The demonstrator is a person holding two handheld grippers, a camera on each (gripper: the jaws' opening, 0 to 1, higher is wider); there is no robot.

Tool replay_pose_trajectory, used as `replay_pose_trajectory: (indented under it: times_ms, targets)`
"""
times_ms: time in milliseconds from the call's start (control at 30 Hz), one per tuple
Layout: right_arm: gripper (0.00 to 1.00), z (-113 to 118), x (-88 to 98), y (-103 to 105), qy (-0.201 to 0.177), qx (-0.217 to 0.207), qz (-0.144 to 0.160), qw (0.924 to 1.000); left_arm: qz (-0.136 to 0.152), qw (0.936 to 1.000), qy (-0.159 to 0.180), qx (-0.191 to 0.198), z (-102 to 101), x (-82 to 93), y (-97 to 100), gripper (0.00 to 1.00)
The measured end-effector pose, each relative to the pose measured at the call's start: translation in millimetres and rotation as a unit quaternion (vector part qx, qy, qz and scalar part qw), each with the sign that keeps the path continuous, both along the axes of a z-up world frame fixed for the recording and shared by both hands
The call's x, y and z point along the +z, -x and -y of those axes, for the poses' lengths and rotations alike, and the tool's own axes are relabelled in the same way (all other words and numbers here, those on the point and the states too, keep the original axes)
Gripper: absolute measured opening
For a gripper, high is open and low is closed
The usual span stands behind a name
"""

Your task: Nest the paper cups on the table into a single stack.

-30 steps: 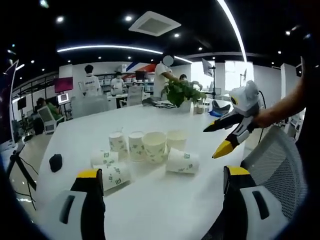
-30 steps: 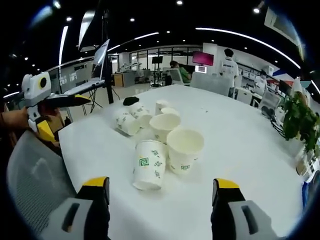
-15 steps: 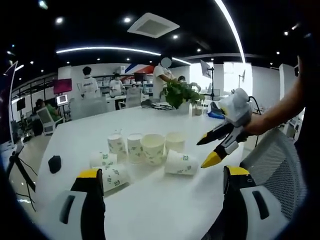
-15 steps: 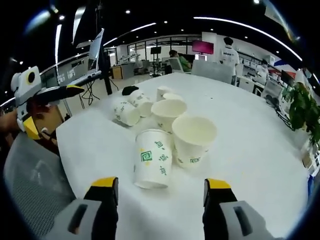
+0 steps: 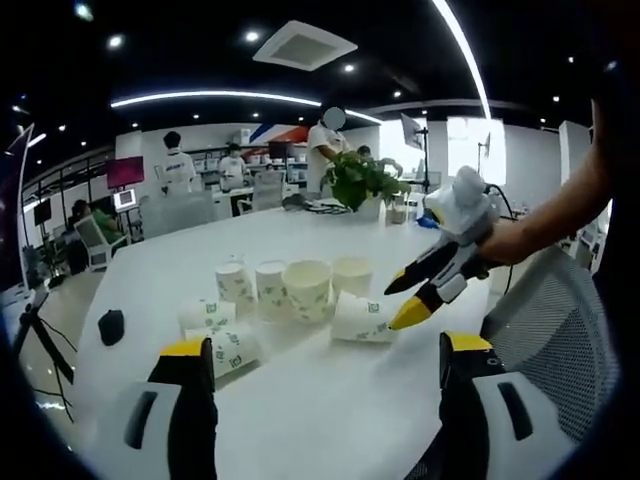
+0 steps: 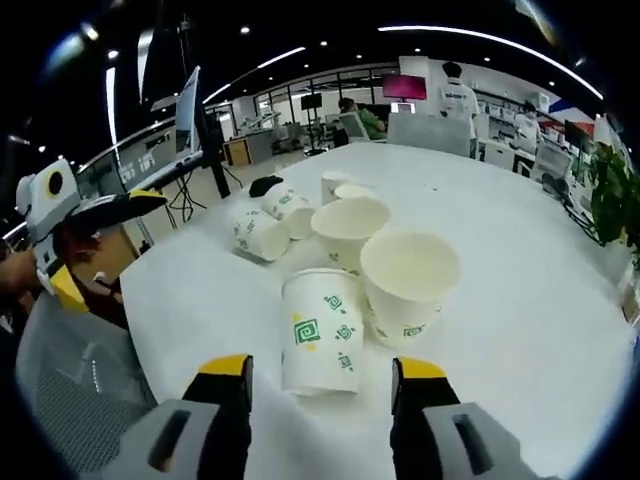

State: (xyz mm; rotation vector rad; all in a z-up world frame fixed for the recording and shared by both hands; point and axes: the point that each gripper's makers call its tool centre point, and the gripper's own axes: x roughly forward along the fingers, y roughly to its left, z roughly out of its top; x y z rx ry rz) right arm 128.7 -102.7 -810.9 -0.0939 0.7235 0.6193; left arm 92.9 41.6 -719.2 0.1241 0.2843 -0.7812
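right tool: jaws apart, empty, lined up on the tipped cup lying near the table edge
left tool: also apart, hanging back
risk: I could squash the cup's thin wall
also: nudging it might roll it off

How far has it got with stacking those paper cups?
Nothing is stacked yet: the cups sit loose on the white table, some upright, some on their sides. The right gripper is open, its fingers either side of the nearest toppled cup, not yet gripping it. The left gripper is open and empty. All the nesting is left.
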Motion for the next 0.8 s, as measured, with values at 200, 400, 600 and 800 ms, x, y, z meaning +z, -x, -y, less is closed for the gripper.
replay_pose_trajectory:
  times_ms: [200,400,600,800]
  targets:
    - [0.52,-5.0,-6.6,-3.8,0.012,0.012,-0.004,0.9998,0.000,1.0000,0.001,0.000,-1.8,0.4,0.3,0.88]
    - [0.49,-8.2,-11.3,-3.3,0.020,0.022,-0.008,0.9995,-0.009,0.9999,0.006,0.003,-4.3,-1.4,0.8,0.84]
    - [0.48,-10.2,-17.2,-9.8,0.029,0.027,-0.007,0.9992,-0.013,0.9999,0.008,-0.001,-3.6,-3.0,2.2,0.78]
    - [0.42,-14.8,-18.8,-11.0,0.035,0.033,-0.006,0.9988,-0.018,0.9998,0.011,-0.001,-4.1,-3.8,2.6,0.76]
